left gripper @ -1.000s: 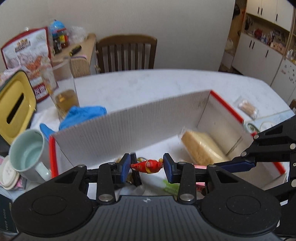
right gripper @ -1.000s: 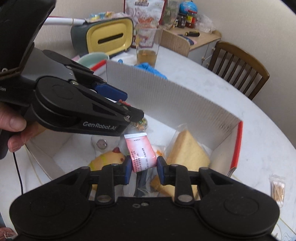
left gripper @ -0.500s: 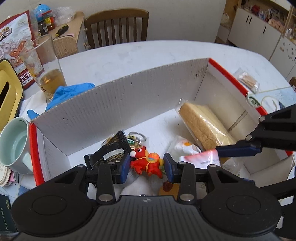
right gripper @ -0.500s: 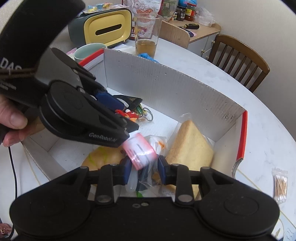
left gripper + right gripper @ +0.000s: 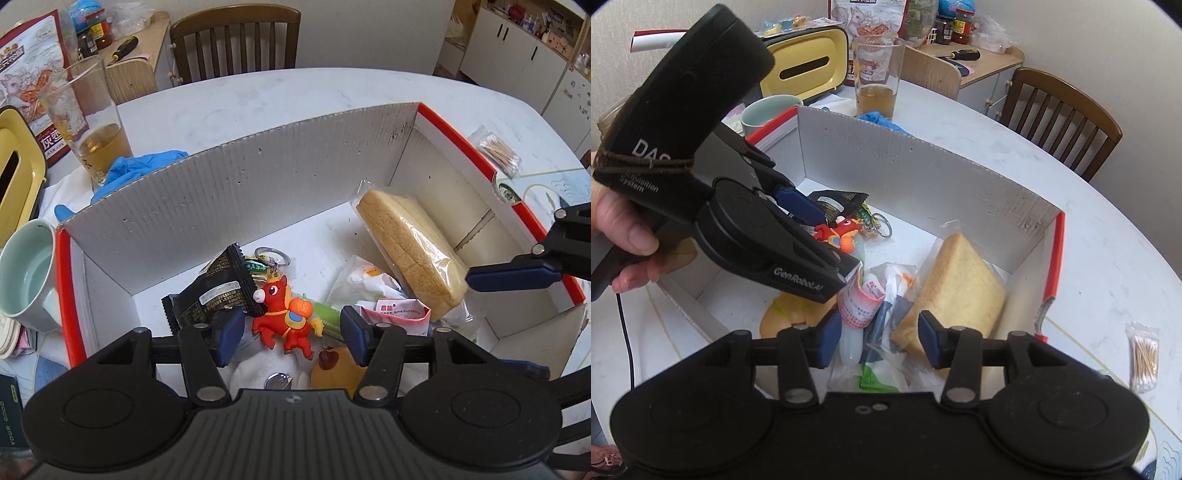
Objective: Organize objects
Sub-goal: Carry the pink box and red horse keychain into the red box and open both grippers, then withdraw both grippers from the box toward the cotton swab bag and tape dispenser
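both grippers [image 5: 290, 334] [image 5: 875, 338] tilted down over the box [image 5: 236, 184], jaws just opened, empty

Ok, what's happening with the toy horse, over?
Both grippers open, fingers just spread. Red horse and pink packet dropped in box. Nothing blocking.

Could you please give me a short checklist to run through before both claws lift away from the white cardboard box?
1. Left claw has just been opening; its pads stand clear of the red rubber horse keyring: ok.
2. Horse lies inside the white corrugated cardboard box: ok.
3. Right claw has just been opening, off the pink-and-white sachet: ok.
4. Sachet fully settled in the box: cannot tell.
5. Wrapped sliced bread loaf inside the box: ok.
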`<control>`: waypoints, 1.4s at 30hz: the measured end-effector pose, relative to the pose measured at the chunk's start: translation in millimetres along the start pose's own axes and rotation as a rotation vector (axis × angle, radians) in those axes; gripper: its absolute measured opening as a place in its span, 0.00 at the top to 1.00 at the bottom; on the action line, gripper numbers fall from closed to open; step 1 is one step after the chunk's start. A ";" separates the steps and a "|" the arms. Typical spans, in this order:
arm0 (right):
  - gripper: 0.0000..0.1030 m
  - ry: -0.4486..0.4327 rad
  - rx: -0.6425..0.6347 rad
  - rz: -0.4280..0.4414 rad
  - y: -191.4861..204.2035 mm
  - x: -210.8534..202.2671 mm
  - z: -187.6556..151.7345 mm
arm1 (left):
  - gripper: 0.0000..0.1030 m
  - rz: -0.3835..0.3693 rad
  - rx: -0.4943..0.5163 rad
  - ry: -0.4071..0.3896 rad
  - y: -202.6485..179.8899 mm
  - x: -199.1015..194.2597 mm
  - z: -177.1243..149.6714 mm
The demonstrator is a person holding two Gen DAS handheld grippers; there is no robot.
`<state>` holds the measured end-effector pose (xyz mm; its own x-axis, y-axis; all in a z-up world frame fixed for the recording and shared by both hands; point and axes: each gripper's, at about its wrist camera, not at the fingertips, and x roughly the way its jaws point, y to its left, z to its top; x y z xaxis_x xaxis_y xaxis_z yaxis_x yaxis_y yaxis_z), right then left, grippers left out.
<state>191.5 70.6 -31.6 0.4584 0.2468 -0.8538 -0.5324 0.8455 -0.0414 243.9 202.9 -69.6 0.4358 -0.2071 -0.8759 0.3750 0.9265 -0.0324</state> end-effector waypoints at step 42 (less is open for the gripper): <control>0.01 -0.246 0.036 0.179 -105.7 -133.4 -89.4 | 0.07 0.062 -0.233 -0.259 -128.6 -99.0 -28.3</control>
<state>123.1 -94.0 40.3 0.5201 0.4971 -0.6945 -0.5971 0.7931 0.1205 129.3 113.1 7.7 0.6565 -0.1932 -0.7291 0.1577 0.9804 -0.1178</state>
